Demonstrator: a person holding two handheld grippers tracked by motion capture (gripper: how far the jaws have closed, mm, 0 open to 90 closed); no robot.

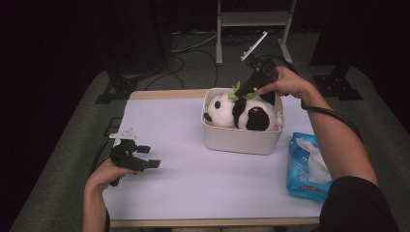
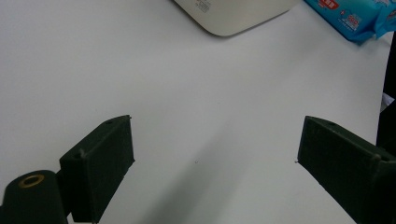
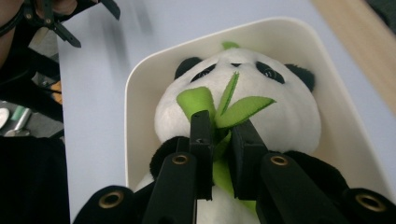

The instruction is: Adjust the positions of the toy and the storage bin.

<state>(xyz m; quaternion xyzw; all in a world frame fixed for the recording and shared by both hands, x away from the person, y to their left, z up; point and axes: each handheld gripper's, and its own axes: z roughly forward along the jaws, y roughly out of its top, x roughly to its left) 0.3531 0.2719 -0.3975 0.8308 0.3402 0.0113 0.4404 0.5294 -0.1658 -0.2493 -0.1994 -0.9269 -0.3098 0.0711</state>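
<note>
White surface [image 1: 193, 179] held a bin [image 1: 241, 140]; inside it my right gripper [image 3: 219, 135] pinched the panda's [image 1: 239, 113] green leaf [image 3: 233, 109], left gripper [image 1: 147, 157] spread nearby.

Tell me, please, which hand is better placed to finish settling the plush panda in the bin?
The right. Its claw is shut on the green felt leaves of the plush panda, which lies in the white bin. The left claw hangs open over bare table, well away from the bin.
</note>
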